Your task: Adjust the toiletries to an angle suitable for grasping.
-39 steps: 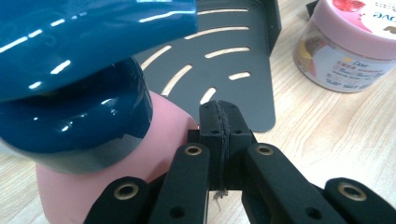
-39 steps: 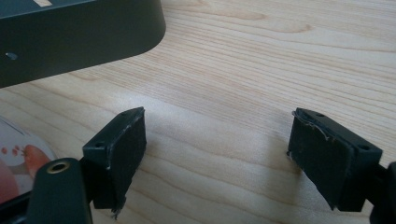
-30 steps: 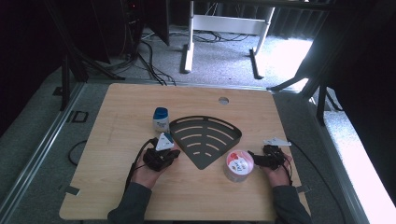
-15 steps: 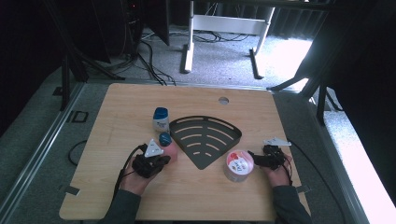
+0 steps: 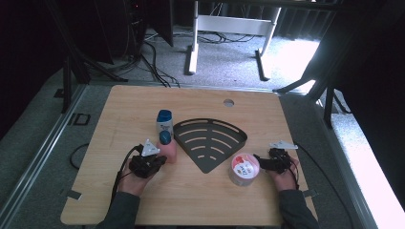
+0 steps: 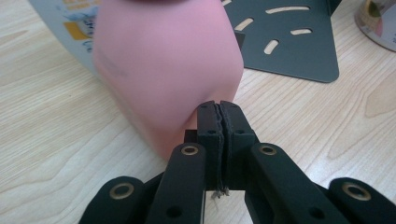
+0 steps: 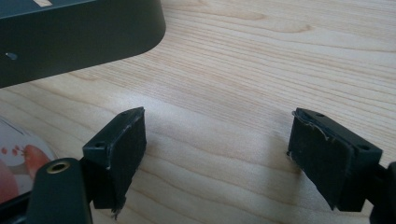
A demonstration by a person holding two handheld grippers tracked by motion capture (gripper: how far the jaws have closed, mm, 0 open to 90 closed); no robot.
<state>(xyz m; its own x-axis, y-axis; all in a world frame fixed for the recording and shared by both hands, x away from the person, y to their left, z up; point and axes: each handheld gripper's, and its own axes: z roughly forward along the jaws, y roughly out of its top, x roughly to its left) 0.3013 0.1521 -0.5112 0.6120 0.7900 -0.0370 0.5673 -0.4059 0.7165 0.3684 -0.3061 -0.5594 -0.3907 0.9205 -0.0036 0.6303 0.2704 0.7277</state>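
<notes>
Left claw (image 6: 219,109): jaws pressed together, nothing between them, tips right at the base of the pink bottle (image 6: 168,70); contact cannot be confirmed. The pink bottle stands upright on the desk (image 5: 200,200), just beside the white bottle with blue cap (image 5: 164,122) and near the left edge of the dark slotted corner shelf (image 5: 210,143). Right claw (image 7: 219,154): jaws wide apart over bare wood, holding nothing, just beside the round tub (image 5: 244,168) at the shelf's lower right.

The pink bottle's (image 6: 168,70) cap is cut off at the top edge of the left gripper view; the white bottle's (image 6: 70,23) label behind it is blurred.
</notes>
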